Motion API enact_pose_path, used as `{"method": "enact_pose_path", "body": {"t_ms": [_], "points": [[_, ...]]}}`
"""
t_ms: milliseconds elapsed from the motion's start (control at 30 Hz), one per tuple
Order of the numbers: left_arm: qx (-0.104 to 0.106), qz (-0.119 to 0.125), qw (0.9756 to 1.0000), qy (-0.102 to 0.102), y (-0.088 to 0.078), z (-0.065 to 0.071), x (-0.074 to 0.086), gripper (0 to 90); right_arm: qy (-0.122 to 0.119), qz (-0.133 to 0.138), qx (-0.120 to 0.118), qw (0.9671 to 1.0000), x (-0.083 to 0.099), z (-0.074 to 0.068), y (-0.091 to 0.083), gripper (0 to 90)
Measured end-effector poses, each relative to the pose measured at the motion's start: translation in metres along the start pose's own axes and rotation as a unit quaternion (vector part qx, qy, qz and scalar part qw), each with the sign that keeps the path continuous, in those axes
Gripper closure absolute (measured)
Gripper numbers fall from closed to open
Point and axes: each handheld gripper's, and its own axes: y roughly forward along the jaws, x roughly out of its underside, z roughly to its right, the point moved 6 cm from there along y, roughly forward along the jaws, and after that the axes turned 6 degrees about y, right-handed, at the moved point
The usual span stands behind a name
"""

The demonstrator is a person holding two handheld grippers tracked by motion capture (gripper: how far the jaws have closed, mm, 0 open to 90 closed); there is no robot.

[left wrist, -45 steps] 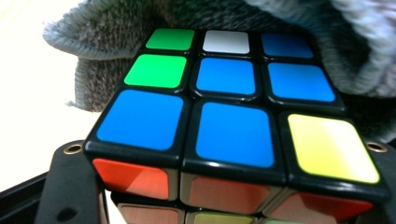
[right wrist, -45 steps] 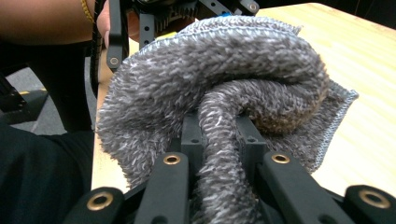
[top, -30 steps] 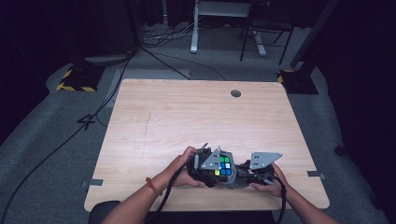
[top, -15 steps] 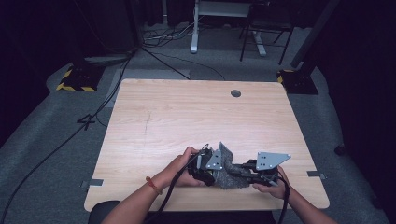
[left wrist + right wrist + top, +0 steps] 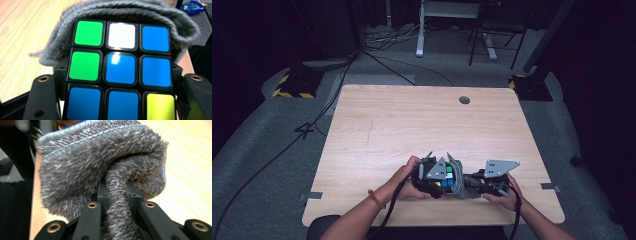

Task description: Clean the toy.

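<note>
My left gripper (image 5: 432,181) and right gripper (image 5: 484,184) sit together at the lower centre of the high view, near the table's (image 5: 412,125) front edge, my hands on either side.

Left gripper view: a cube (image 5: 120,72) stands between my two black jaws, which press on its sides at the lower left and lower right of the frame. So the left jaws are clamped on the cube. The facing side shows green, white, blue across the top row; green, blue, blue in the middle; blue, blue, yellow at the bottom. A grey cloth (image 5: 120,11) arches over the cube's top edge and hangs down at its upper left and upper right.

Right gripper view: my right jaws pinch a twisted fold of the cloth (image 5: 117,202) at lower centre; the rest bunches out above, toward the upper left.

High view: the cube (image 5: 446,176) shows its coloured squares between the two grippers, the cloth (image 5: 460,184) touching its right side.

Farther off, the tabletop has a round hole (image 5: 464,100) at upper right of the wood.
</note>
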Motion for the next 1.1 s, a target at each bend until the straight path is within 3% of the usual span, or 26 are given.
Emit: {"method": "enact_pose_path", "body": {"t_ms": [67, 167, 333, 400, 500, 567, 633, 733, 867, 1100], "points": [[-0.006, -0.009, 0.9999, 0.007, 0.001, 0.0, 0.001, 33.3, -0.007, 0.012, -0.002, 0.9999, -0.005, -0.004, -0.003, 78.8], [0.0, -0.003, 1.0, 0.001, 0.001, 0.0, 0.001, 33.4, -0.017, 0.032, -0.007, 0.9993, -0.015, -0.011, -0.008, 78.7], [-0.002, 0.0, 1.0, 0.001, -0.001, 0.0, 0.0, 33.3, -0.019, 0.038, -0.004, 0.9991, -0.018, -0.01, -0.008, 78.7], [0.0, 0.006, 1.0, 0.003, -0.004, 0.0, -0.002, 33.3, -0.02, 0.02, 0.008, 0.9996, -0.016, -0.006, -0.005, 78.7], [0.002, 0.018, 0.9998, 0.002, -0.008, 0.0, -0.004, 33.3, 0.004, -0.013, 0.016, 0.9998, -0.002, 0.005, 0.004, 78.8], [0.008, 0.037, 0.9993, -0.005, -0.012, 0.001, -0.008, 33.4, 0.012, -0.033, 0.019, 0.9992, 0.007, 0.01, 0.009, 78.8], [0.006, 0.039, 0.9992, 0.004, -0.014, 0.001, -0.011, 33.4, 0.013, -0.042, 0.014, 0.9989, 0.012, 0.01, 0.013, 78.8], [0.005, 0.034, 0.9994, 0.006, -0.011, 0.002, -0.008, 33.3, 0.021, -0.02, -0.01, 0.9995, 0.006, 0.004, 0.012, 78.8], [0.012, 0.044, 0.9989, 0.009, -0.013, 0.002, -0.009, 33.3, 0.03, 0.004, -0.035, 0.9989, 0.002, 0.0, 0.007, 78.8], [0.011, 0.021, 0.9996, 0.015, -0.007, 0.003, -0.004, 32.9, 0.018, 0.021, -0.029, 0.9992, -0.002, -0.001, -0.003, 78.8]]}}
